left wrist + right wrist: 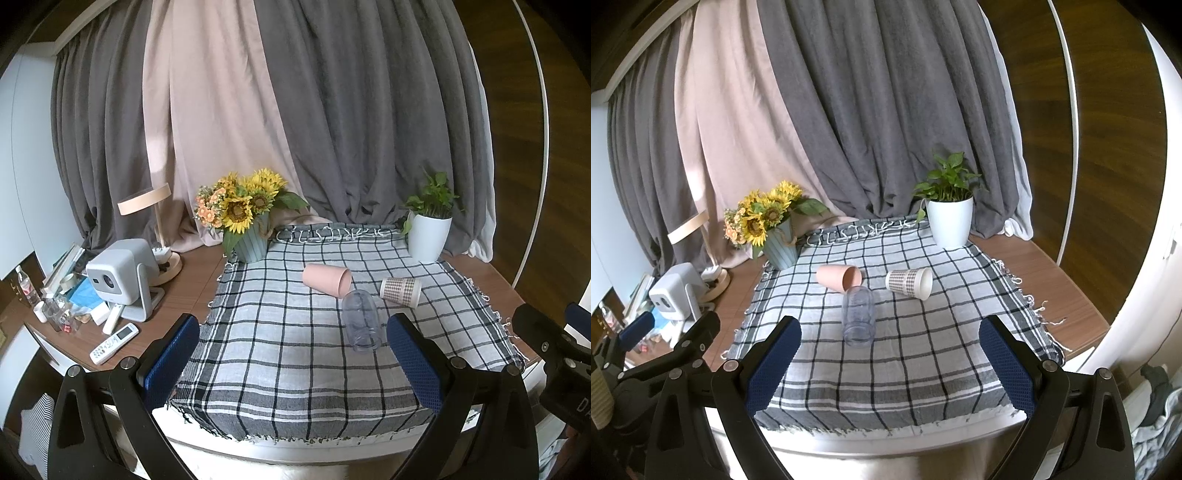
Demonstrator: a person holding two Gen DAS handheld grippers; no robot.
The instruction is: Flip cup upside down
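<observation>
Three cups lie on their sides on a checked cloth (280, 354): a pink cup (327, 279), a houndstooth paper cup (400, 291) and a clear plastic cup (362, 320). They also show in the right wrist view as the pink cup (838, 277), the paper cup (909, 282) and the clear cup (858, 316). My left gripper (293, 363) is open and empty, near the cloth's front edge, short of the clear cup. My right gripper (890, 369) is open and empty, also at the front edge. Neither touches a cup.
A sunflower vase (251, 243) stands at the cloth's back left and a white potted plant (428, 236) at the back right. Left of the cloth are a projector (122, 275), a lamp (155, 221), remotes (114, 341) and clutter. Curtains hang behind.
</observation>
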